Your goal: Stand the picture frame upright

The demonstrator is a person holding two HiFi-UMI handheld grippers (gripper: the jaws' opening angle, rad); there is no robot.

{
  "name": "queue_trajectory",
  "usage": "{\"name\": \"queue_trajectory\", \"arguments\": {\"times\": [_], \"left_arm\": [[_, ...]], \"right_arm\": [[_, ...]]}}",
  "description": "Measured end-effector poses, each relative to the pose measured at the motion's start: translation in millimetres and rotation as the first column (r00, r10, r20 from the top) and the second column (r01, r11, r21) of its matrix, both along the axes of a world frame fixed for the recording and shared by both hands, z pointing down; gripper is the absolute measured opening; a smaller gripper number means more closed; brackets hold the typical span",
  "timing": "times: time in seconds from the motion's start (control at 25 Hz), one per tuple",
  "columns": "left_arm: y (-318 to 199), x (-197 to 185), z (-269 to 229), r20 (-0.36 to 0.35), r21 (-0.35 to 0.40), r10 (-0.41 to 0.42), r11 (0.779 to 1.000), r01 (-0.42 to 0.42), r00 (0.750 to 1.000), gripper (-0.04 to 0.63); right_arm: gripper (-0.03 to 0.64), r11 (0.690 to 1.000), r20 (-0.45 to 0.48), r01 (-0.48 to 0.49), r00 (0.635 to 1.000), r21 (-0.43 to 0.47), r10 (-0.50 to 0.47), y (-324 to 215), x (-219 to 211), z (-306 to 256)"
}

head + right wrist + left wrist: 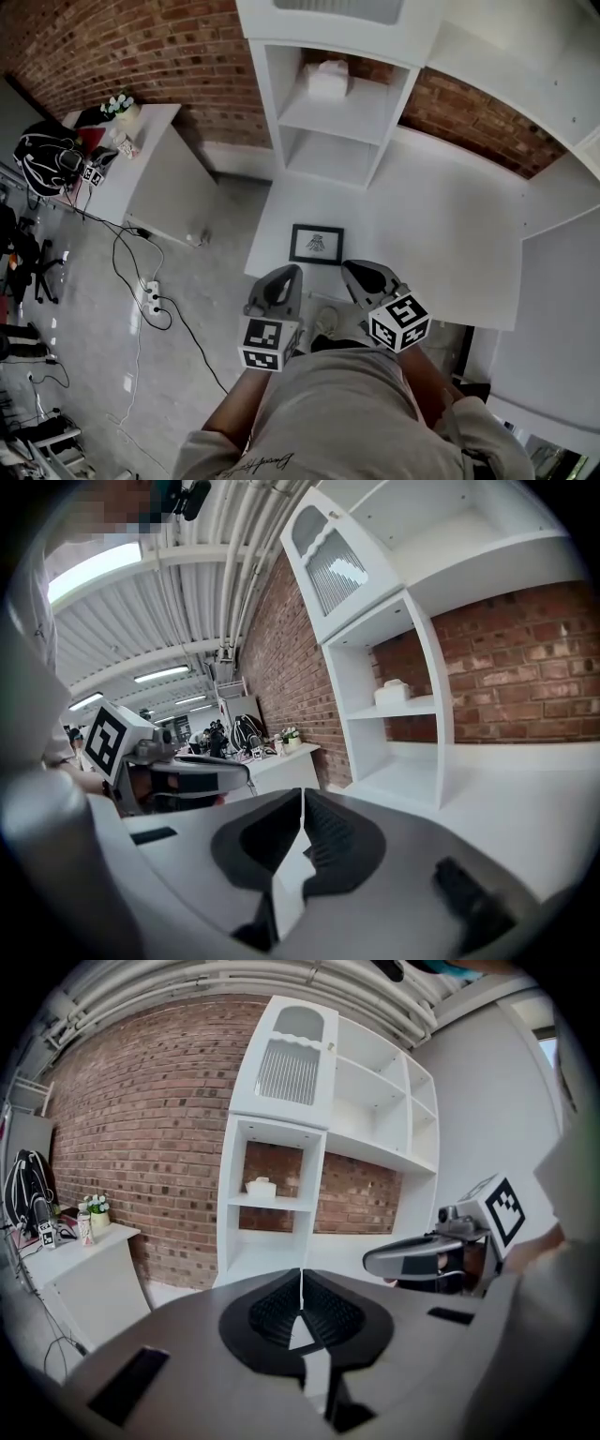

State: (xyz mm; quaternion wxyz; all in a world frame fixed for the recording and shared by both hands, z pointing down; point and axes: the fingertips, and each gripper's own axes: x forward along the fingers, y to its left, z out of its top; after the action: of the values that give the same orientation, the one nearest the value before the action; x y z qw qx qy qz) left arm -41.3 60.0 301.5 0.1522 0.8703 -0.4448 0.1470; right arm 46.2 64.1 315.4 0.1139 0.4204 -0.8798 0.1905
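Assessing the picture frame (pixel 316 244): it lies flat, face up, near the front edge of the white desk (pixel 450 225), just ahead of both grippers. I judge it light and rigid, probably glazed, so fragile and slick across the face. I would take hold on the dark border at opposite side edges, never on the glass. The left gripper (pixel 302 1290) and right gripper (pixel 302 803) each have their jaws pressed together with nothing between them; both need opening before contact

No readable words. Coded square markers on cubes of left gripper (pixel 290 271) and right gripper (pixel 353 268); cursive script on shirt (pixel 265 461) illegible.
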Motion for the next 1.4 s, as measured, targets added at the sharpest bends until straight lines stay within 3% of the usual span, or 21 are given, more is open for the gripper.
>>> {"name": "queue_trajectory", "arguments": {"times": [0.32, 0.72, 1.4], "left_arm": [[-13.1, -0.8, 6.9, 0.034, -0.032, -0.042, 0.999, 0.043, 0.999, 0.018], [-28.1, 6.8, 20.7, 0.038, -0.058, -0.062, 0.996, 0.064, 0.997, 0.018], [-82.4, -14.3, 67.8, 0.058, -0.18, -0.009, 0.984, 0.019, 0.998, 0.018]], "right_arm": [[0.029, 1.0, 0.037, -0.024, 0.999, 0.007, 0.023, -25.7, 15.2, -2.0], [0.029, 0.997, 0.035, -0.044, 0.998, -0.061, 0.046, -36.8, 30.3, 23.6], [0.029, 0.979, -0.021, -0.129, 0.992, -0.158, 0.127, -73.0, 26.6, 62.4]]}}
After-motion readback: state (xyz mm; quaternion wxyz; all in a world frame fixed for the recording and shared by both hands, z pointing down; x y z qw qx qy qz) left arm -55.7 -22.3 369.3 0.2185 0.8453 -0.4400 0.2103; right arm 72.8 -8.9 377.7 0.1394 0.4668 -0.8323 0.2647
